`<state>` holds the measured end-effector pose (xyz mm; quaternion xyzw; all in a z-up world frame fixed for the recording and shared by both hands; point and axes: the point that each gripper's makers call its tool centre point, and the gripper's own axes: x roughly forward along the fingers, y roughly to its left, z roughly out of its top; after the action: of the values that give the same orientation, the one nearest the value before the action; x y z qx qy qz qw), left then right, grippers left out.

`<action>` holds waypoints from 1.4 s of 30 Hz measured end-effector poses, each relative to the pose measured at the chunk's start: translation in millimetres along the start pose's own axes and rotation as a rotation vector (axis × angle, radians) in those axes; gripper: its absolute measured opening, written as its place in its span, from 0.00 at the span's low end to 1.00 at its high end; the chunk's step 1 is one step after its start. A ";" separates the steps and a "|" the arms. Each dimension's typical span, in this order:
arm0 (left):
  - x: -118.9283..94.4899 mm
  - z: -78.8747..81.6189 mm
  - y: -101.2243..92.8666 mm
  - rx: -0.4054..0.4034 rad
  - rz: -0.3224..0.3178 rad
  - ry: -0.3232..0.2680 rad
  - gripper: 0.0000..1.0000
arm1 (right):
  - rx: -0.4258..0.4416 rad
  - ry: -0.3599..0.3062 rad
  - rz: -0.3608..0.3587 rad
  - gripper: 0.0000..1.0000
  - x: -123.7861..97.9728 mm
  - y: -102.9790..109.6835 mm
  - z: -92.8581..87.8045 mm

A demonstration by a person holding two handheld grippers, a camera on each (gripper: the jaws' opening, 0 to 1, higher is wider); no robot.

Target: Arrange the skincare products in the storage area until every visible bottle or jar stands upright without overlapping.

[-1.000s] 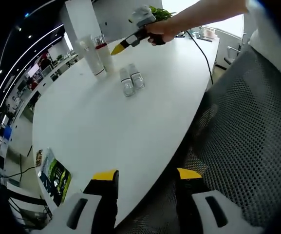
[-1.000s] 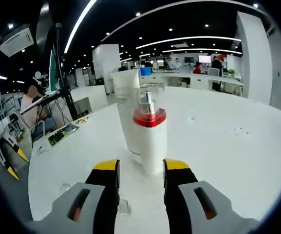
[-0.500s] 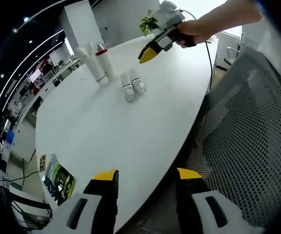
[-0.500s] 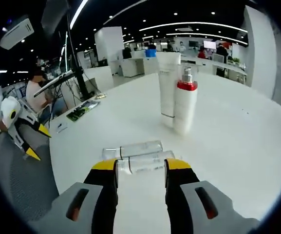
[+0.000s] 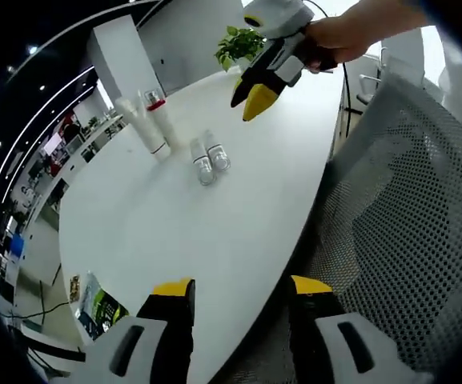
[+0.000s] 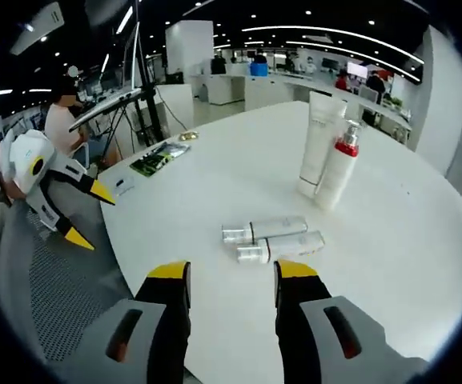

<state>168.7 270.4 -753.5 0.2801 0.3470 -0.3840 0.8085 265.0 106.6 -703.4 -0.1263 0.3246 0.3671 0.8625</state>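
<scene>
Two bottles [image 6: 271, 238] lie mid-table [image 6: 423, 240], edges distant.

White oval table [image 6: 423, 240], grey mesh chair [image 5: 407, 240], potted green plant [image 5: 239, 44] beyond

White table [image 6: 423, 264]: 2 small bottles [image 6: 272, 238] lying side by side, tube [image 6: 319, 142] + pump bottle [image 6: 336, 165] upright.

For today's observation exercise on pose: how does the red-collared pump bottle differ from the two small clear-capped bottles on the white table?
The red-collared pump bottle stands upright; the two small bottles lie on their sides. The pump bottle is taller and touches or nearly touches a white tube; the small bottles lie side by side, apart from that pair. The pump bottle has a red collar; the small ones have clear caps. All are pale and rest on the table.
</scene>
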 end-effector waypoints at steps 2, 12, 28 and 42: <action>-0.6 0.5 1.4 0.010 0.010 -0.004 0.48 | -0.004 0.015 -0.016 0.39 -2.3 4.2 -2.6; -4.5 -0.9 11.9 0.018 0.067 -0.006 0.48 | -0.164 0.105 0.010 0.40 6.6 14.5 7.7; -5.9 0.2 19.2 0.018 0.103 -0.006 0.47 | -0.760 0.501 0.275 0.31 55.5 -21.0 -12.2; -5.2 -8.9 23.5 0.006 0.123 0.043 0.47 | -1.043 0.621 0.438 0.28 82.1 -45.6 -22.8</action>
<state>182.4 291.8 -750.5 0.3116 0.3454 -0.3286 0.8220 329.7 109.6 -775.1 -0.5602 0.3562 0.5904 0.4590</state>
